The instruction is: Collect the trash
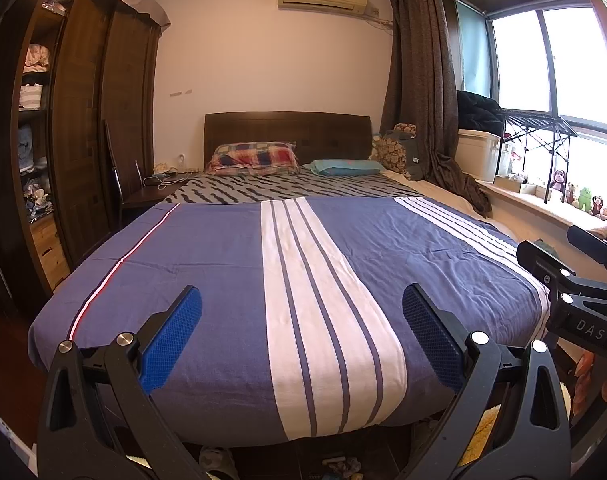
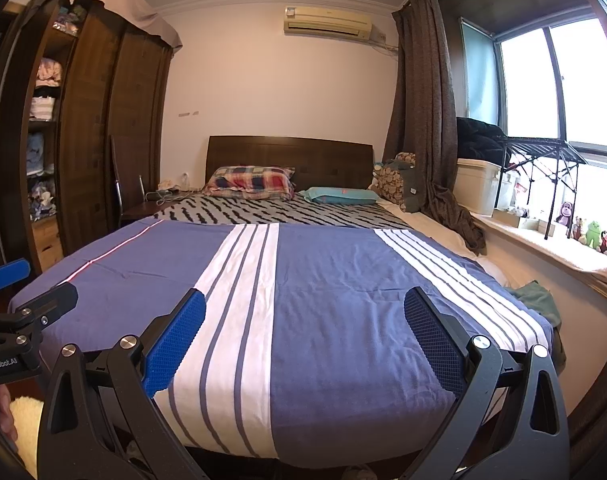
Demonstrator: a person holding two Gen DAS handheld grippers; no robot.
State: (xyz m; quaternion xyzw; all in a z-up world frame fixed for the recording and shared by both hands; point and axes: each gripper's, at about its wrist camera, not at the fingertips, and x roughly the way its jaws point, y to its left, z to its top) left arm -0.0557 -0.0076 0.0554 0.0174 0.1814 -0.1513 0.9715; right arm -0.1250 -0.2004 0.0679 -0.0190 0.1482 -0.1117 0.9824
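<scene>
Both grippers, left and right, are hovering with fingers spread wide, grasping nothing (apparently scanning). No trash is showing; only the quilt is lying between and beyond the fingers.

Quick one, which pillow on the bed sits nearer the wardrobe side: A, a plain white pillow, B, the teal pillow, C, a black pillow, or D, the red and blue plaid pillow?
D: the plaid pillow lies on the wardrobe side of the headboard, while the teal pillow lies toward the curtain.
</scene>
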